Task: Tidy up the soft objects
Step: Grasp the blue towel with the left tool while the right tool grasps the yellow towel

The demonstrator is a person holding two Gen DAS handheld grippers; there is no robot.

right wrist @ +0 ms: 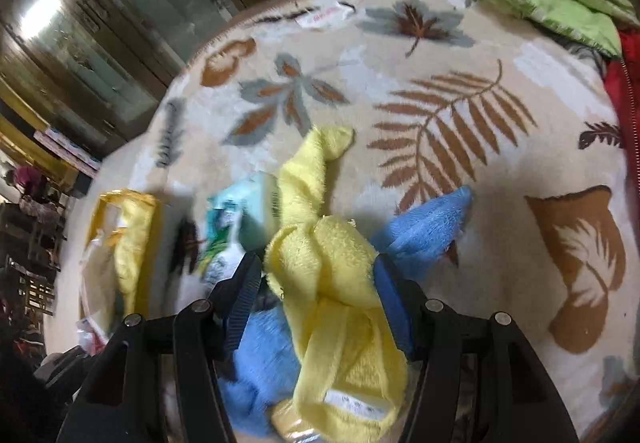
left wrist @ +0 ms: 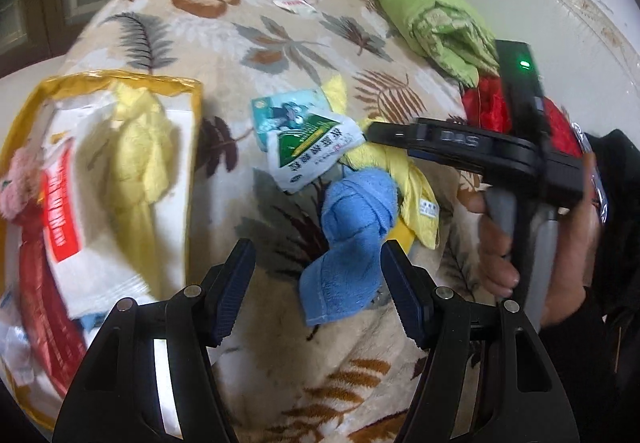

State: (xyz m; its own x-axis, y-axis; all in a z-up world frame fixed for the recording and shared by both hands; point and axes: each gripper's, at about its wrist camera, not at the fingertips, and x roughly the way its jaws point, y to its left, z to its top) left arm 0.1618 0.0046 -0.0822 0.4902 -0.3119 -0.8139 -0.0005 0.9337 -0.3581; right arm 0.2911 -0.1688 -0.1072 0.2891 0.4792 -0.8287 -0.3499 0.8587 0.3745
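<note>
While both grippers are held over a leaf-patterned blanket (left wrist: 248,55), neither is seen pressing on anything. The left gripper (left wrist: 318,289) is held with its jaws wide apart, pointing steeply down; a knotted blue towel (left wrist: 352,231) is seen lying on the blanket between and just beyond its fingertips, nearer the right finger (left wrist: 404,295), with no pad contact visible. The right gripper (right wrist: 316,303) is likewise seen well open. A knotted yellow towel (right wrist: 324,275) is seen between its jaws, with the knot at the fingertips; the pads stand at either side of it, and whether they touch the cloth cannot be told through the blur. In the left wrist view the right gripper (left wrist: 384,133) is seen reaching in from the right, held by a hand (left wrist: 500,239), with its tip over the yellow towel (left wrist: 416,187). The yellow towel is partly overlapped by the blue one. A white and green packet (left wrist: 304,147) is seen just beside both towels. A yellow-rimmed bag (left wrist: 36,95) at the left is seen holding another yellow towel (left wrist: 140,147) and white packets. A green folded quilt (left wrist: 432,11) and a red item (left wrist: 484,103) are seen at the far right.
</note>
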